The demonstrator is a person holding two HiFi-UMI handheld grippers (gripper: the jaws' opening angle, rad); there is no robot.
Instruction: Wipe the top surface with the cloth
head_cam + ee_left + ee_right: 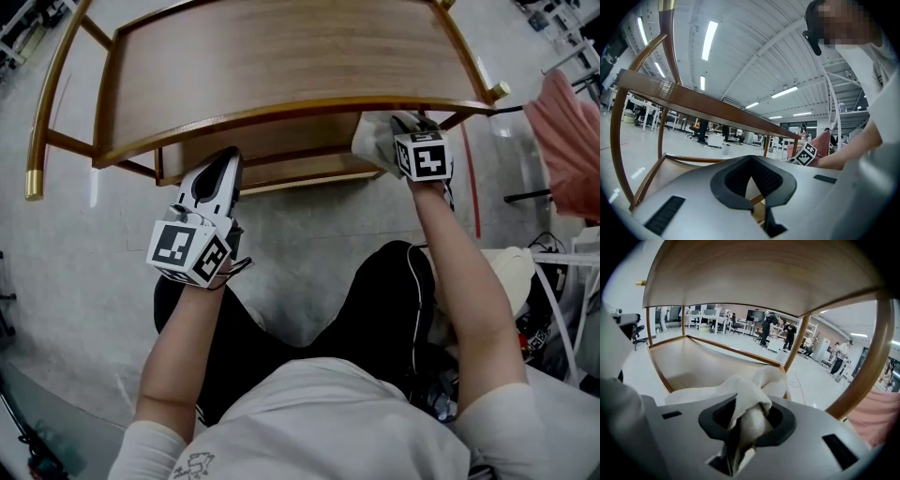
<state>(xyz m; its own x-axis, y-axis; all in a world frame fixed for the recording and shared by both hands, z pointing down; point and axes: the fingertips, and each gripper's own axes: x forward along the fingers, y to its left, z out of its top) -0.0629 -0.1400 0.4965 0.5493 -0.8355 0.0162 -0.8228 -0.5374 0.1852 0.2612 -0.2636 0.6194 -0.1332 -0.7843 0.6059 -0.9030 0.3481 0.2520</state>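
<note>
The cloth [749, 405] bunches between the jaws of your right hand-held gripper [740, 437], which is clamped narrow on it, just beneath the table [281, 66] top's front edge. Your left hand-held gripper [758, 208] is closed and holds nothing.

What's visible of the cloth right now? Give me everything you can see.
The cloth is off-white, soft and nubby like terry, and bunched into folds. The right gripper has it pinched between its jaws, with a loose loop spilling forward past them. It is held below the table top, near the front right corner and over the lower shelf, so it is not on the top surface. Whether it touches the shelf can't be told.
</note>
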